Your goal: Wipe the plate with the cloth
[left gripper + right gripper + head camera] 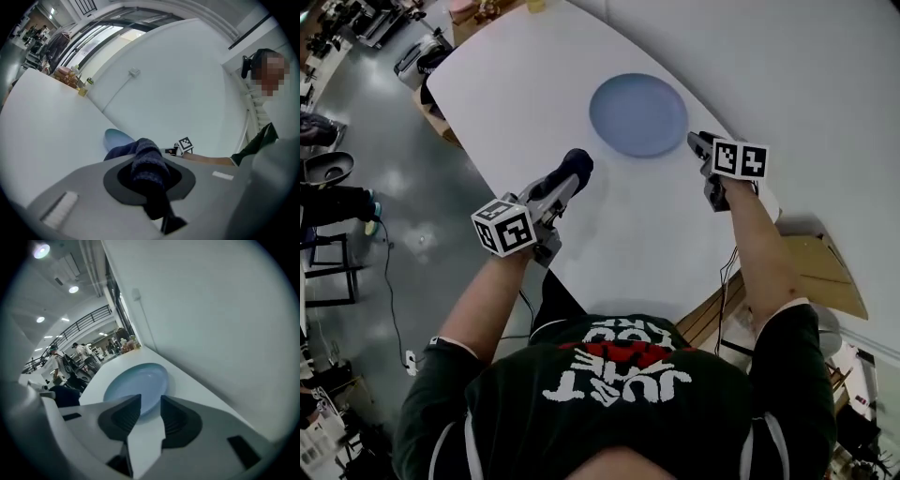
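A round pale-blue plate [637,114] lies on the white table [525,84]. My left gripper [572,176] is shut on a dark blue cloth [575,166], which bunches out past the jaws just short of the plate's near-left rim. In the left gripper view the cloth [148,161] fills the gap between the jaws, and the plate [116,138] shows behind it. My right gripper [697,143] sits at the plate's right rim. It is open [149,405] with nothing between its pads, and the plate [138,384] lies straight ahead of it.
Bottles and small items [483,9] stand at the table's far end. A brown cardboard box [825,272] sits off the table's right side. The table's left edge drops to a grey floor with dark stools [328,202].
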`<state>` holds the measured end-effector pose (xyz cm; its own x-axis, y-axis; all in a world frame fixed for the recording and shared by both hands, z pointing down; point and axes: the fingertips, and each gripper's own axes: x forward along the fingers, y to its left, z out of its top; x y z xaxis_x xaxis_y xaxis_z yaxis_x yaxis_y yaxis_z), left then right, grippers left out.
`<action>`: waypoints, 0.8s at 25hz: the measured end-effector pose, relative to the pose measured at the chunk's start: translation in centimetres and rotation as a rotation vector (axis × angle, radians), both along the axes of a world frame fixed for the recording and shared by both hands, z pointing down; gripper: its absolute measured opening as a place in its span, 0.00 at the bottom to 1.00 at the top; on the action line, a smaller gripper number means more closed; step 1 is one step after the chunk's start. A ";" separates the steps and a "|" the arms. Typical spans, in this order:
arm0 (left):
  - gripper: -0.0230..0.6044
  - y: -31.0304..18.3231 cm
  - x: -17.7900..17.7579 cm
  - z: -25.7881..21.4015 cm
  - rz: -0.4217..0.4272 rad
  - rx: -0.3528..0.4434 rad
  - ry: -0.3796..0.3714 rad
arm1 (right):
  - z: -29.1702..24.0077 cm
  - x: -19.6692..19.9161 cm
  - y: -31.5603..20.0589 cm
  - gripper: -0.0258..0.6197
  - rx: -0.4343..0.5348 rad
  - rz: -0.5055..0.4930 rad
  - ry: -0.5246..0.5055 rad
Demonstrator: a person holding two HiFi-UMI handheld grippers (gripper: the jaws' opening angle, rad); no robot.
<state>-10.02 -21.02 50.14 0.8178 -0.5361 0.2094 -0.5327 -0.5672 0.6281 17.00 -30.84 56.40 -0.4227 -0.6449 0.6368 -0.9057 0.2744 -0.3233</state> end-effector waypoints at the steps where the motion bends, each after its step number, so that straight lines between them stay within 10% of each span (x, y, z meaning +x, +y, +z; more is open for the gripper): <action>1: 0.10 -0.7 0.2 0.3 0.005 -0.001 0.003 | 0.9 0.2 -1.4 0.21 -0.028 0.019 0.006; 14: 0.10 -4.8 1.8 -0.8 0.040 0.024 -0.029 | 7.5 -1.6 -3.9 0.08 -0.327 0.083 -0.080; 20: 0.10 -6.6 4.1 0.6 0.095 0.034 -0.267 | 7.5 -1.3 -0.7 0.08 -0.323 0.062 -0.073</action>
<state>-5.87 -27.64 50.79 0.7828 -0.4706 0.4072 -0.6204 -0.6407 0.4523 15.72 -31.52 63.85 -0.4413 -0.4402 0.7819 -0.8885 0.0922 -0.4495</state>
